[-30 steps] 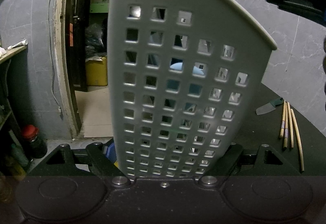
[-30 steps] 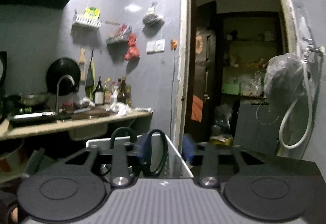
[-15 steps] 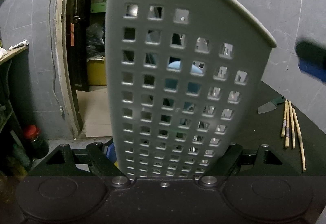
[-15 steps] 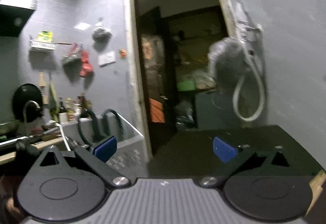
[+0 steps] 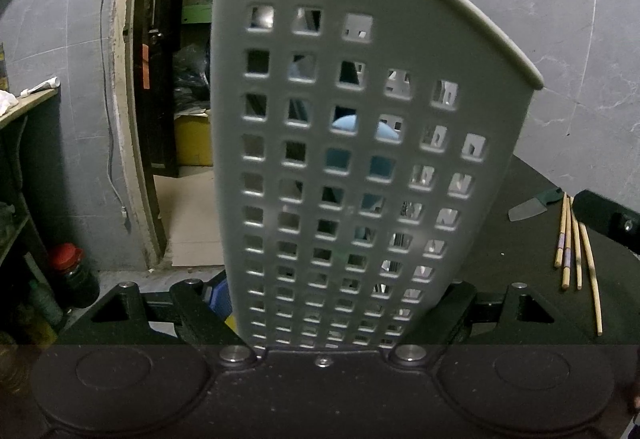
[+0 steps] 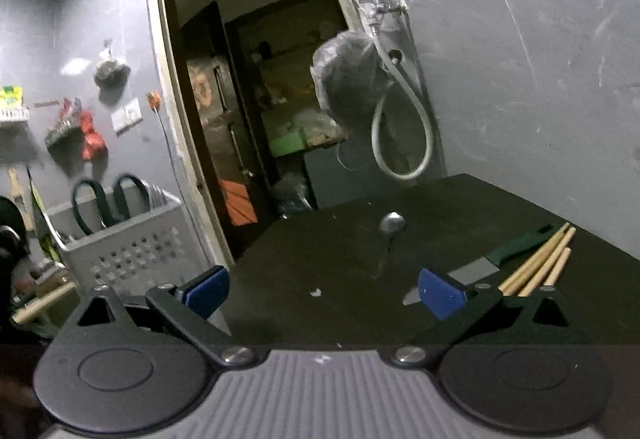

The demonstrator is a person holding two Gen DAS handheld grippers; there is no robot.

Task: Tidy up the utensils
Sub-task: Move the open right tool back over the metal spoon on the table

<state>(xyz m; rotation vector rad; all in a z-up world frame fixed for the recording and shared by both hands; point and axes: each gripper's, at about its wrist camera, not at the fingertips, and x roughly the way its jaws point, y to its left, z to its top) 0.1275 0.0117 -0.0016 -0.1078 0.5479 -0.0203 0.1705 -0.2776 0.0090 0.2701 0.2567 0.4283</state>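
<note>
My left gripper (image 5: 332,319) is shut on the lower wall of a grey perforated utensil basket (image 5: 400,51), which fills the left wrist view. The basket (image 6: 132,235) also shows at the left of the right wrist view, with black scissors (image 6: 106,199) standing in it. My right gripper (image 6: 324,291) hangs wide open over the dark table (image 6: 304,247), nothing between its blue pads (image 6: 206,289). Ahead of it lie a metal spoon (image 6: 392,225), a green-handled knife (image 6: 484,267) and several wooden chopsticks (image 6: 536,265). The knife (image 5: 528,207) and chopsticks (image 5: 576,247) lie right of the basket.
An open doorway (image 6: 248,119) to a dim storeroom lies behind the table. A hose and a bagged object (image 6: 348,79) hang on the grey wall. A shelf with a red-capped bottle (image 5: 74,271) stands at the left. A wooden counter edge (image 5: 28,103) juts in.
The right gripper opened wide, left the scissors in the basket, then swung down and right to the table. The left gripper and basket stayed still.
</note>
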